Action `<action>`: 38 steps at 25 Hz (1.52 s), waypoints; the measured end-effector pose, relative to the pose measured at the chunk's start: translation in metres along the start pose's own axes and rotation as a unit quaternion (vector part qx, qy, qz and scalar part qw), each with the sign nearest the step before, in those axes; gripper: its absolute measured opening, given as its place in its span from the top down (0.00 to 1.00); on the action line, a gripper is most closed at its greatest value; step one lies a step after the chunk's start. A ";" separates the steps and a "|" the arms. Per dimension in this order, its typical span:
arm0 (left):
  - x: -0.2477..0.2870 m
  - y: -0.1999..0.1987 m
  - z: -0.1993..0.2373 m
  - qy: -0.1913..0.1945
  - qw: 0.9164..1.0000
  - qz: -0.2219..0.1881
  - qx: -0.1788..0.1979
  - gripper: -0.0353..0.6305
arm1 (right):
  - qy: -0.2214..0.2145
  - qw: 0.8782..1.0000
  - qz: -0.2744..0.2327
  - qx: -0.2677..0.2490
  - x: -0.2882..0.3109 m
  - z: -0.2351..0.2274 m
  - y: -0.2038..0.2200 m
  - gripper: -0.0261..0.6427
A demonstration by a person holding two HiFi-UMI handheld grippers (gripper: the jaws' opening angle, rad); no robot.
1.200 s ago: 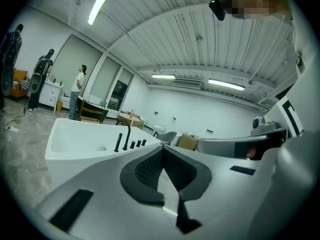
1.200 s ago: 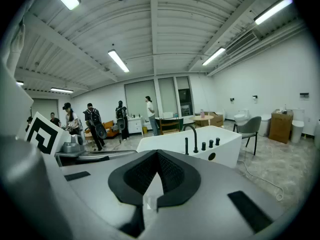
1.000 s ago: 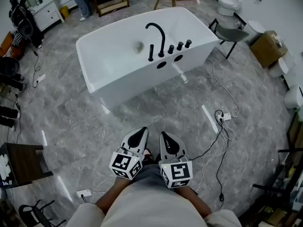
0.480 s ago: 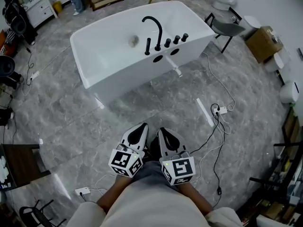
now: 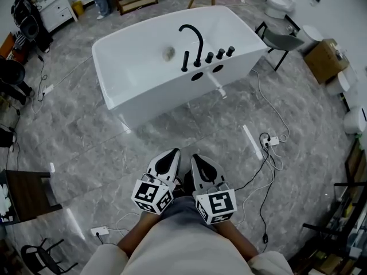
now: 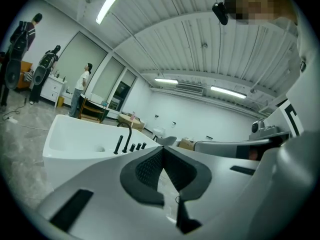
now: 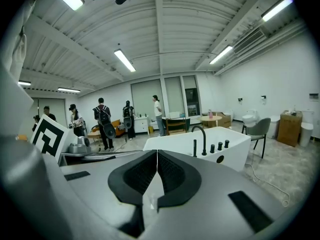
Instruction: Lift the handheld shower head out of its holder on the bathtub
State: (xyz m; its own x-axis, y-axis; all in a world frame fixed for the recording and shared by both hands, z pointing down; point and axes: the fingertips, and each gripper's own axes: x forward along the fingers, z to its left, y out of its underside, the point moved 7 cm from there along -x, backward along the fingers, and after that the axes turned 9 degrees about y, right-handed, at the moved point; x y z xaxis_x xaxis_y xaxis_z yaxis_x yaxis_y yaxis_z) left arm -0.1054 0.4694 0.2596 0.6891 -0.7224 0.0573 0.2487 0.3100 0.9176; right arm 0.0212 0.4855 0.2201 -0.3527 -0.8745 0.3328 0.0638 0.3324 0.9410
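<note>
The white bathtub [image 5: 137, 90] stands on the grey floor some way ahead of me. On its near rim a black arched faucet [image 5: 194, 38] rises beside the handheld shower head [image 5: 184, 62], a slim black upright rod in its holder, with three black knobs [image 5: 220, 54] to the right. Low in the head view, close to my body, my left gripper [image 5: 173, 154] and right gripper [image 5: 195, 157] sit side by side, both shut and empty, far from the tub. The left gripper view shows the shower head [image 6: 118, 145] and the right gripper view shows the shower head [image 7: 195, 148] beyond closed jaws.
A grey chair [image 5: 281, 39] and a cardboard box [image 5: 324, 56] stand right of the tub. Cables and a power strip [image 5: 270, 142] lie on the floor ahead to the right. A dark side table [image 5: 26, 196] is at left. People [image 7: 102, 119] stand far behind.
Both grippers stay shut and together in the same spot. Only the head view shifts a little, so the tub drifts slightly in the picture.
</note>
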 end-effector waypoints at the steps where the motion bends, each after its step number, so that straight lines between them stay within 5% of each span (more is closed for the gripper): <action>1: 0.003 -0.001 0.002 -0.001 1.000 0.001 0.000 0.94 | -0.001 1.000 0.000 0.000 0.003 -0.002 -0.001 0.93; 26: 0.153 -0.020 0.033 -0.038 0.999 0.018 -0.003 0.94 | -0.048 0.998 0.035 0.008 0.114 -0.130 -0.038 0.93; 38: 0.215 -0.024 0.024 -0.043 0.999 0.015 0.026 0.94 | -0.050 0.998 0.028 0.019 0.134 -0.190 -0.043 0.93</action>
State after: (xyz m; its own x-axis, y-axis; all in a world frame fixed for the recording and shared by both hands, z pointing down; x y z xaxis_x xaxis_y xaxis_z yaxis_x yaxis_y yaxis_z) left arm 0.0200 0.2919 0.2593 0.6342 -0.7642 0.1174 0.1910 0.3020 0.9340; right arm 0.1482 0.2873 0.2353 -0.4419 -0.8146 0.3758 0.0524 0.3948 0.9173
